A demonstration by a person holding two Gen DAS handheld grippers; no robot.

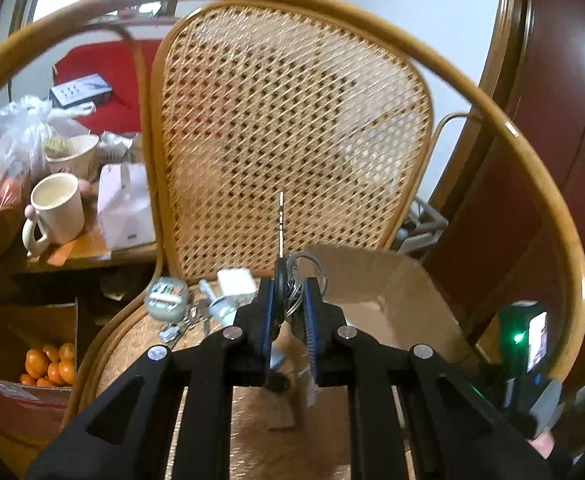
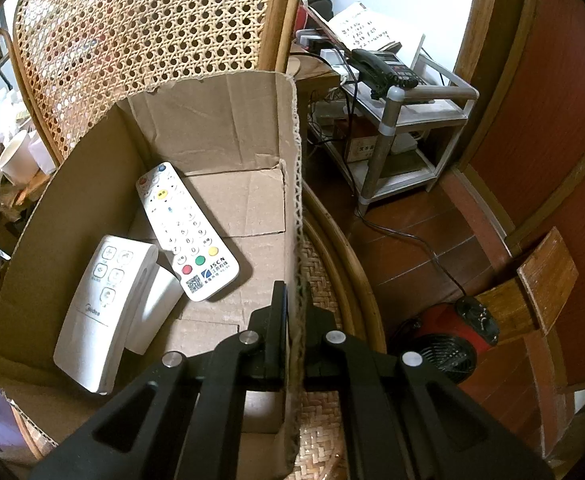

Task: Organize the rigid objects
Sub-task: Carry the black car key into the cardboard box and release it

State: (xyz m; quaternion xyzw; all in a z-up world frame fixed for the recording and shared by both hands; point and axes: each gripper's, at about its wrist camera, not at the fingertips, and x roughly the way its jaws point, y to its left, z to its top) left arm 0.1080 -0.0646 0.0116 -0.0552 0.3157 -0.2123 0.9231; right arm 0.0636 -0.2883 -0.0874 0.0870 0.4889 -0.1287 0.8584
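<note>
My left gripper (image 1: 288,300) is shut on a bunch of keys (image 1: 281,280); one key blade points up and the rings hang to the right. It is above the woven chair seat (image 1: 252,452), left of the cardboard box (image 1: 396,304). A white charger (image 1: 234,282), a round grey device (image 1: 165,298) and small metal items (image 1: 220,306) lie on the seat behind. My right gripper (image 2: 294,320) is shut on the box's right wall (image 2: 296,200). Inside the box lie a long white remote (image 2: 186,232) and a white Midea remote (image 2: 104,312).
The cane chair back (image 1: 292,128) and curved armrest (image 1: 532,168) ring the seat. A side table at the left holds a white mug (image 1: 58,208) and bags; a carton of oranges (image 1: 48,364) sits below. A phone stand (image 2: 392,112) and red fan heater (image 2: 448,344) are at the right.
</note>
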